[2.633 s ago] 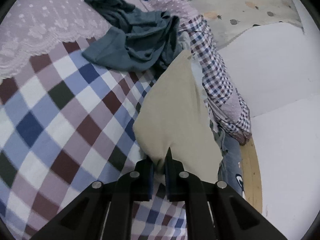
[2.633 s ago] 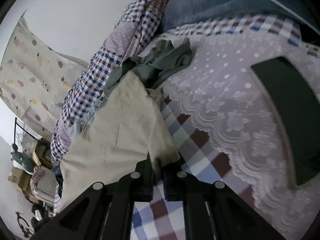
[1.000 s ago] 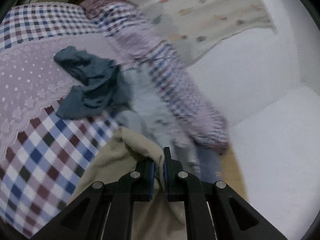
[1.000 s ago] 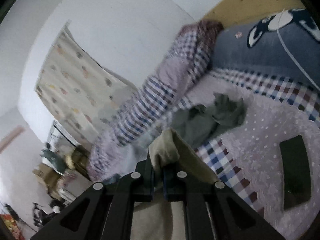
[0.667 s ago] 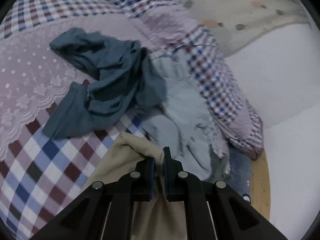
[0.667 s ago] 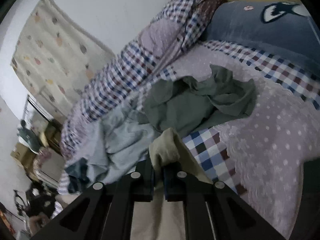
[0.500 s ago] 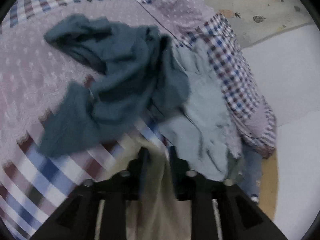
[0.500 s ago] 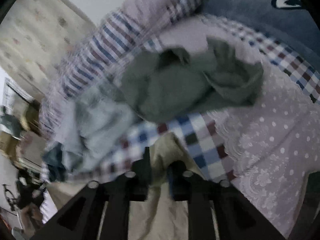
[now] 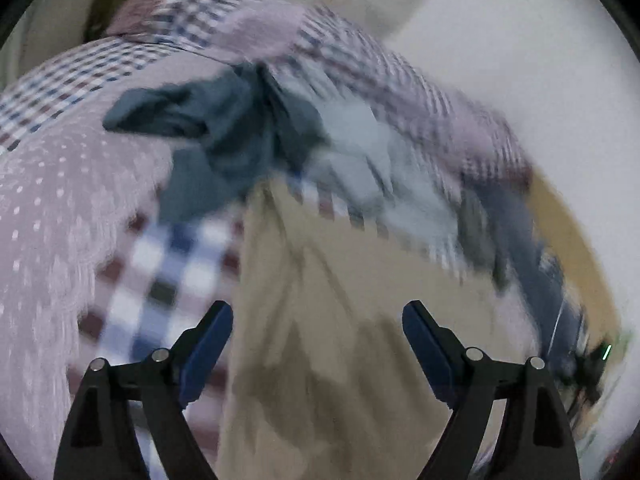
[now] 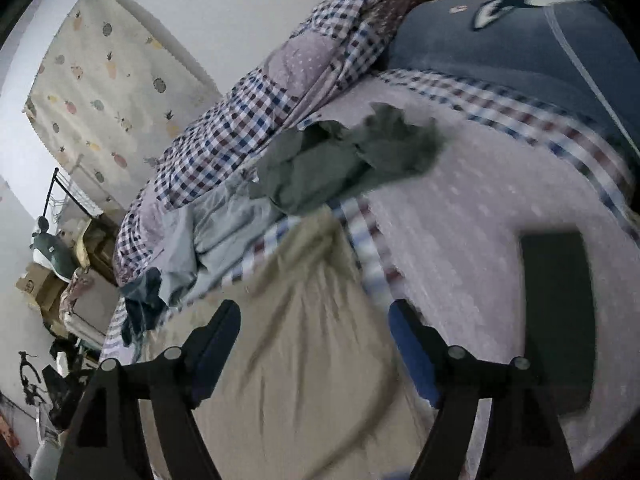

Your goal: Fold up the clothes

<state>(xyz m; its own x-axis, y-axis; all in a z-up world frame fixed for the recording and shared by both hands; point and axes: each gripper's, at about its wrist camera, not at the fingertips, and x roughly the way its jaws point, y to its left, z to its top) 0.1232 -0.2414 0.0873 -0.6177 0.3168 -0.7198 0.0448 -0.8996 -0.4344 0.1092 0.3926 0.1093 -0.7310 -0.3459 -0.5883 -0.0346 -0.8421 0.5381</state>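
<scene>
Left wrist view shows our left tool [image 9: 318, 344] and right tool [image 10: 314, 334] both spread above the beige garment [image 9: 340, 340] lying on the bed [image 9: 52, 200], so we smooth wrinkles before regripping.

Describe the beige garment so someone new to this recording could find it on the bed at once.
Start from the bed's checked sheet, with the rolled checked quilt along the wall side. The beige garment lies spread on it, directly below both open grippers. It is the nearest and only tan piece; the crumpled dark grey-green garment and the pale blue garment lie beyond it.
</scene>
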